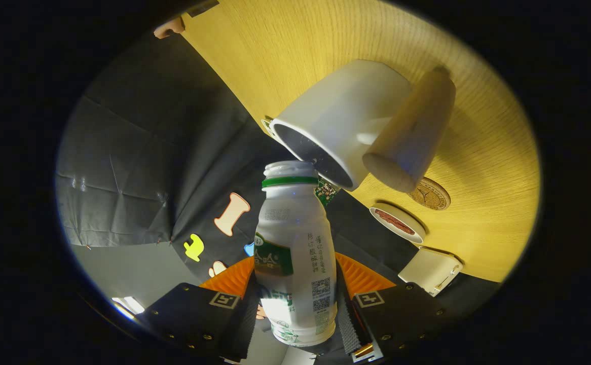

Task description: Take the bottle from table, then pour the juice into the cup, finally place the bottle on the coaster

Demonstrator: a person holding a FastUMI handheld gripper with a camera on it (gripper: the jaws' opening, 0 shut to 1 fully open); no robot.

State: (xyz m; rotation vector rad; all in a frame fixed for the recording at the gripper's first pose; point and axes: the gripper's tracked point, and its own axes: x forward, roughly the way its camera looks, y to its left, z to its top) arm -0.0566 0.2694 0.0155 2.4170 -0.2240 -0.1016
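My gripper (295,309) is shut on a white plastic bottle (295,253) with a green neck ring and green label; both fingers press on its lower body. The view is rolled over on its side, so the bottle is tipped. Its open mouth (290,168) lies right at the rim of a white cup (341,119) with a pale wooden handle (412,132). The cup stands on the yellow wooden table (483,152), its dark opening facing the bottle. A round brown coaster (430,194) lies on the table just beyond the cup's handle.
A small white dish (398,223) with something reddish-brown in it sits near the coaster. A cream box-like object (430,270) lies at the table's edge. The black cloth wall (138,167) hangs behind the table.
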